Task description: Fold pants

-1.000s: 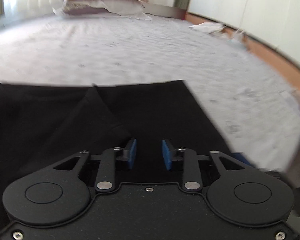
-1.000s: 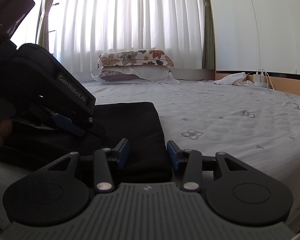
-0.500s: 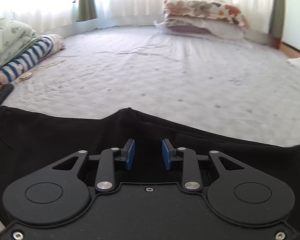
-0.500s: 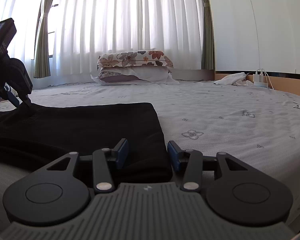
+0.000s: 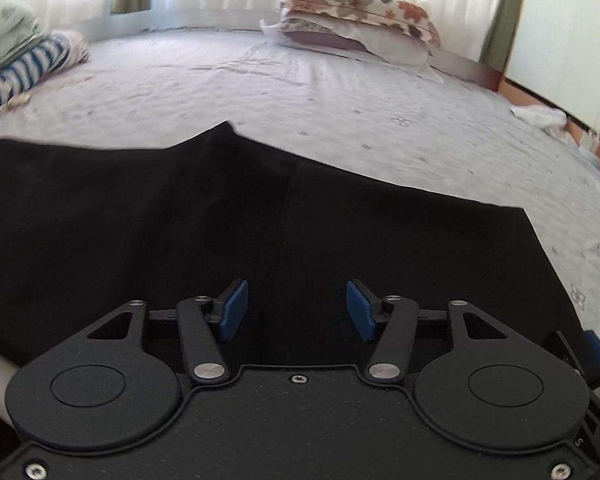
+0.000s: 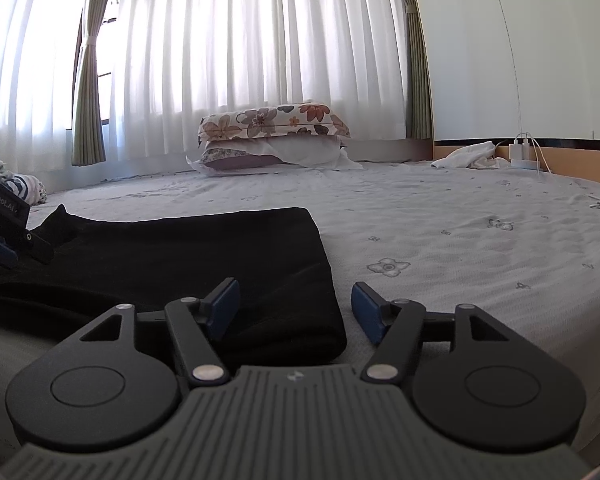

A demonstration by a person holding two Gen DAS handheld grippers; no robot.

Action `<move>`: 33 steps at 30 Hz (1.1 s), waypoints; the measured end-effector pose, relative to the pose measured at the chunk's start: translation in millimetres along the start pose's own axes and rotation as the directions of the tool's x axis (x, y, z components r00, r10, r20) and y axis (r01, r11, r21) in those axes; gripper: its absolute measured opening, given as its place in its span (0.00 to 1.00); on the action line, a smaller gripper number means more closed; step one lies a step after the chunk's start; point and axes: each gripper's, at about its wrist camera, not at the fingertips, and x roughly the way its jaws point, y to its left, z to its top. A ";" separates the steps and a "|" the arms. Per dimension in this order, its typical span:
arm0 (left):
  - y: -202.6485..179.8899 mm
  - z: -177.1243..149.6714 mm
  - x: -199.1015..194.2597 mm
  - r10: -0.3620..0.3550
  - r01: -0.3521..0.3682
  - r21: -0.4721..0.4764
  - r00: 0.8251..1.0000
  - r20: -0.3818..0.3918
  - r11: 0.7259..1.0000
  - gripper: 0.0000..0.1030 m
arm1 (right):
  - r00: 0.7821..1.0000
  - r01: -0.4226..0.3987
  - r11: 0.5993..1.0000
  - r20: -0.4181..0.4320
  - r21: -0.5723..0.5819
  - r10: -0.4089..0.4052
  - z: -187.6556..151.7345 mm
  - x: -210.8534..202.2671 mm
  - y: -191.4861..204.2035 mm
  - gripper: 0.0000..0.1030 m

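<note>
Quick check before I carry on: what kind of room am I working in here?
Most likely a bedroom. The black pants lie on a wide bed sheet, two stacked pillows sit at the far end, and long white curtains cover the window behind them.

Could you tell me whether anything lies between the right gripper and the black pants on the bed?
Nothing visible does: the right gripper is open right at the corner of the pants, with only bedsheet beside it.
</note>
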 end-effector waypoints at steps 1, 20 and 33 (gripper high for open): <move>6.5 -3.4 -2.5 0.000 0.000 -0.028 1.000 0.000 1.000 0.59 | 1.000 -0.001 1.000 0.001 -0.003 0.001 -0.2 -0.2 0.8 0.76; 56.8 10.6 21.0 -0.203 0.181 -0.284 0.978 -0.052 0.942 0.35 | 1.000 -0.017 0.998 -0.006 -0.061 0.016 8.8 -10.2 20.5 0.84; 48.8 18.2 7.1 -0.070 0.068 -0.203 0.998 -0.002 0.977 0.05 | 1.000 -0.029 0.994 0.003 -0.103 0.029 15.7 -15.5 32.0 0.84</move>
